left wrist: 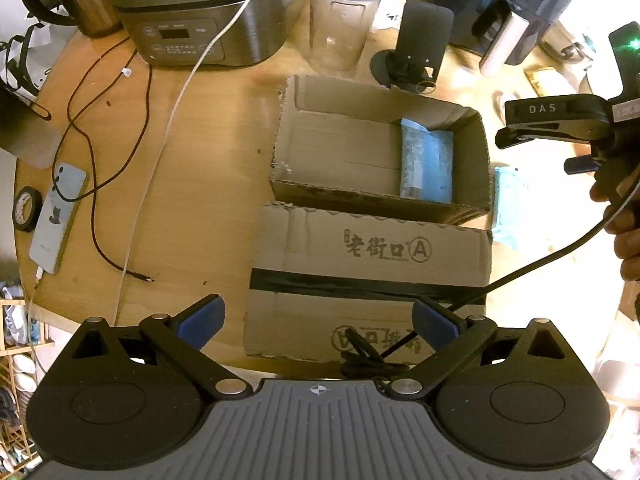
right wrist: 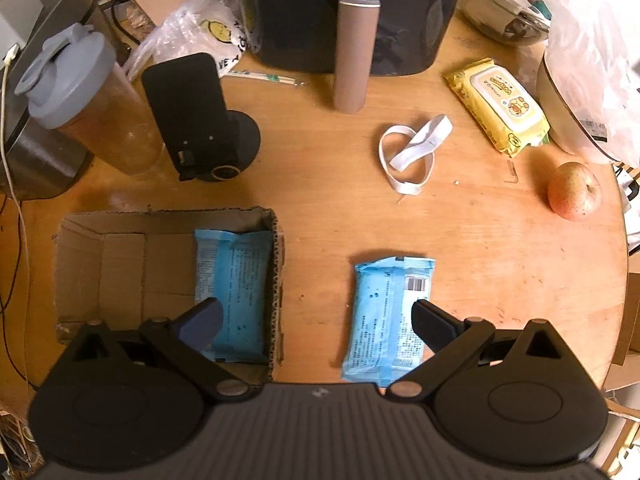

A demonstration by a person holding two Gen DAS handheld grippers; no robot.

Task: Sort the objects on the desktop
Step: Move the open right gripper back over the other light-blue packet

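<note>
An open cardboard box (left wrist: 332, 152) (right wrist: 120, 272) sits on the round wooden table, with one blue packet (left wrist: 426, 164) (right wrist: 232, 296) lying flat along its right side. A second blue packet (right wrist: 384, 312) (left wrist: 508, 204) lies on the table just right of the box. My right gripper (right wrist: 318, 320) hovers open above the box's right wall, its right finger over this second packet and its left finger over the boxed one. My left gripper (left wrist: 316, 320) is open and empty over the box's folded-out front flap (left wrist: 372, 280).
A yellow wipes pack (right wrist: 500, 104), an apple (right wrist: 574, 192) and a white elastic band (right wrist: 412, 152) lie at the right. At the back are a phone stand (right wrist: 196, 120), shaker bottle (right wrist: 80, 100), air fryer (right wrist: 352, 12) and rice cooker (left wrist: 200, 12). A phone (left wrist: 56, 216) and cables lie at the left.
</note>
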